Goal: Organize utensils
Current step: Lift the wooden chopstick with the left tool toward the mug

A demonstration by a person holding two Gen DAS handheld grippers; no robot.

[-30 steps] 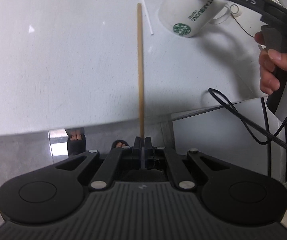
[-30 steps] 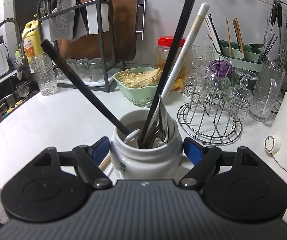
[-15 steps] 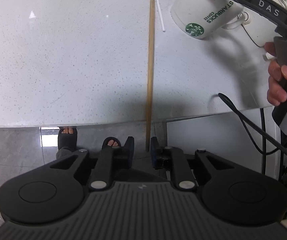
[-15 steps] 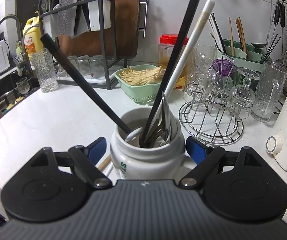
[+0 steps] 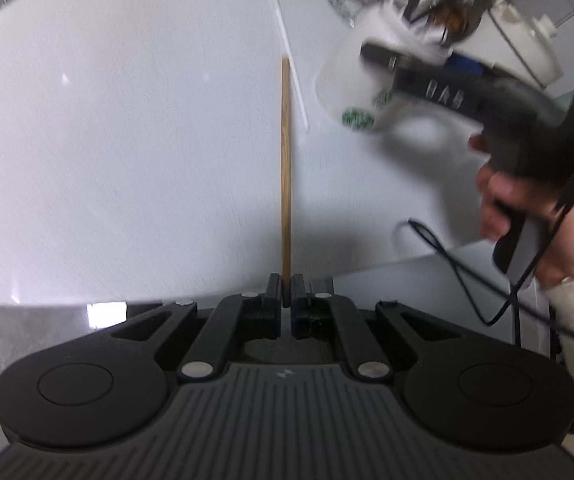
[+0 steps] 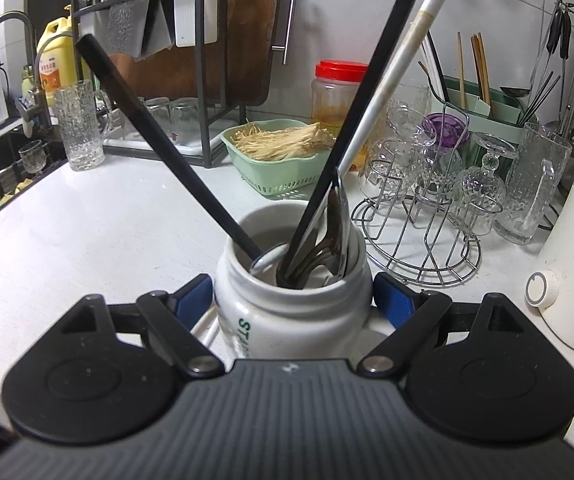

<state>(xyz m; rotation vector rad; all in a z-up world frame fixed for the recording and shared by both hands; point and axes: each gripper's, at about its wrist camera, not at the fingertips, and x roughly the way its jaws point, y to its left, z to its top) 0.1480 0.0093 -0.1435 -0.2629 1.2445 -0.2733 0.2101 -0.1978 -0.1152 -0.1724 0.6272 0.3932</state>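
Observation:
My left gripper is shut on the near end of a wooden chopstick, which points straight away over the white counter. A white chopstick lies on the counter just beyond its tip. My right gripper holds the white Starbucks mug, a blue pad against each side. The mug holds two black chopsticks, a white chopstick and metal spoons. In the left wrist view the mug is blurred at upper right, with a hand on the right gripper's handle.
A green basket of noodles, a wire rack of glasses, a red-lidded jar and a dish rack stand behind the mug. A white kettle is at right, a sink at left. The counter edge is close below my left gripper.
My left gripper parted around the wooden chopstick, then shut on it again and rose; its view is blurred now. My right gripper stays around the mug, which looms slightly larger.

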